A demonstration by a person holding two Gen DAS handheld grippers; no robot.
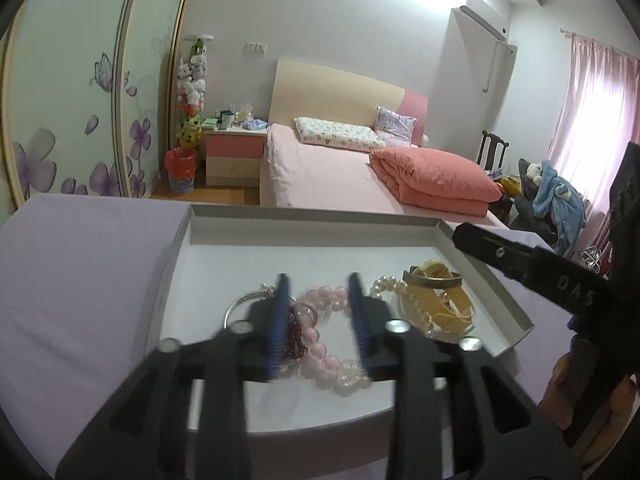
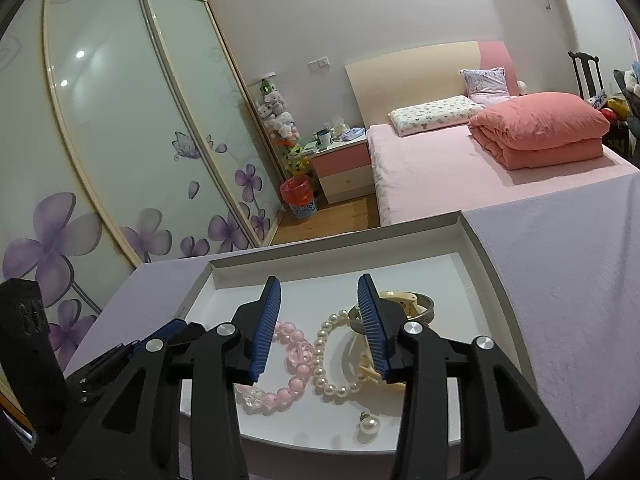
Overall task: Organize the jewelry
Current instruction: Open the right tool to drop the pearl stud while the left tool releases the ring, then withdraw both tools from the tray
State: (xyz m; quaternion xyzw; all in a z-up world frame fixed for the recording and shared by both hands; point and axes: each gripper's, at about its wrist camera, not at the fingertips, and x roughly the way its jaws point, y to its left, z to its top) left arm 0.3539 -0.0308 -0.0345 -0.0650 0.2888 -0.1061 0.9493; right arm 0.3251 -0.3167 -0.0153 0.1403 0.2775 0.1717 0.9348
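A shallow white tray (image 1: 188, 264) on a lilac cloth holds the jewelry; it also shows in the right wrist view (image 2: 472, 248). My left gripper (image 1: 318, 292) is open just above a pink bead bracelet (image 1: 328, 294), with a dark red bead string (image 1: 294, 330) and a silver bangle (image 1: 236, 304) at its left finger. To the right lie a pearl bracelet (image 1: 384, 286) and a yellow band (image 1: 440, 292). My right gripper (image 2: 320, 300) is open and empty above the pink bracelet (image 2: 296, 340) and pearl bracelet (image 2: 326, 344). A single pearl earring (image 2: 369, 426) lies near the tray's front.
The right gripper's black body (image 1: 560, 280) reaches over the tray's right rim. The left gripper (image 2: 120, 356) sits at the tray's left side. Beyond the table are a pink bed (image 1: 340, 176), a nightstand (image 1: 234, 156), a red bin (image 1: 181, 170) and flowered wardrobe doors (image 2: 100, 140).
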